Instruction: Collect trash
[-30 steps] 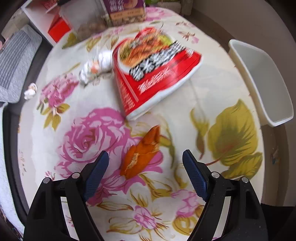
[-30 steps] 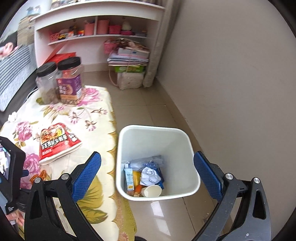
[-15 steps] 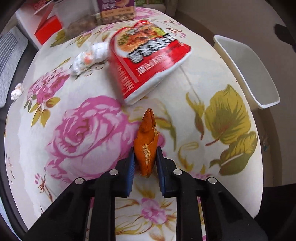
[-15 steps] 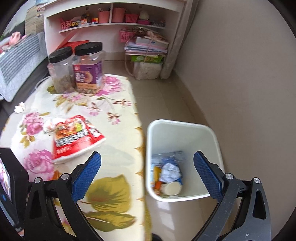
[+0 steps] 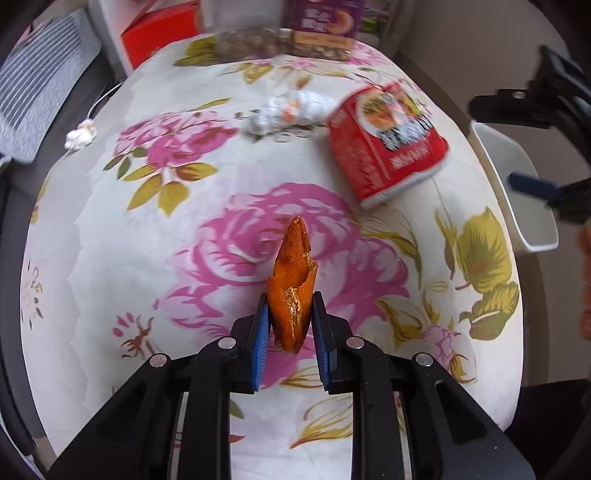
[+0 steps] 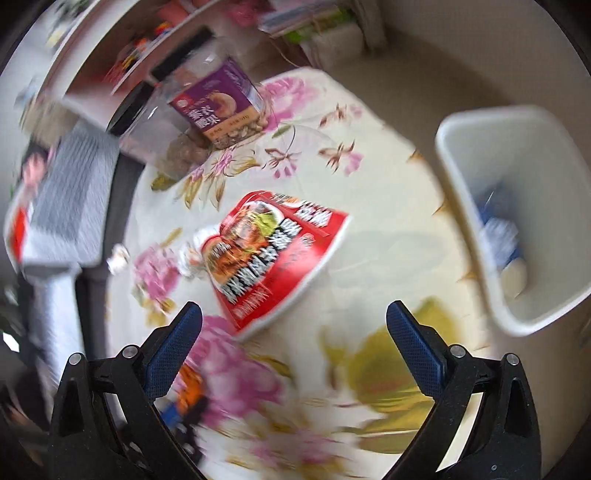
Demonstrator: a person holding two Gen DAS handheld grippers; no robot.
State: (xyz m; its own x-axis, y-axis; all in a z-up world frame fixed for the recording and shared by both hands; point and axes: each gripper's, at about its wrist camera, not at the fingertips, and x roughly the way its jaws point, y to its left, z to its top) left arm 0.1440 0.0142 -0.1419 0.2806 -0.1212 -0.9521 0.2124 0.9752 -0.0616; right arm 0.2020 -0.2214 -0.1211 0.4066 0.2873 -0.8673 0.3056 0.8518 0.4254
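Observation:
My left gripper (image 5: 290, 321) is shut on a piece of orange peel (image 5: 293, 280), lifted a little above the floral tablecloth (image 5: 147, 258). A red snack bag (image 5: 384, 144) lies beyond it, with a crumpled white wrapper (image 5: 291, 110) to its left. In the right wrist view my right gripper (image 6: 293, 334) stands open over the table, with the red snack bag (image 6: 273, 251) just ahead of its fingers. The orange peel (image 6: 190, 395) shows blurred at lower left. The white trash bin (image 6: 517, 206) stands off the table's right edge with trash inside.
Two clear jars (image 6: 207, 107) stand at the table's far end. A small white scrap (image 5: 81, 134) lies at the left edge, beside a grey striped cushion (image 5: 37, 85). Shelves and a red box (image 5: 159, 26) sit behind. My right gripper's fingers (image 5: 532, 184) hang over the bin (image 5: 517, 177).
My left gripper closed on the orange peel and lifted it off the cloth. My right gripper swung from above the bin leftward and down over the table, toward the red bag.

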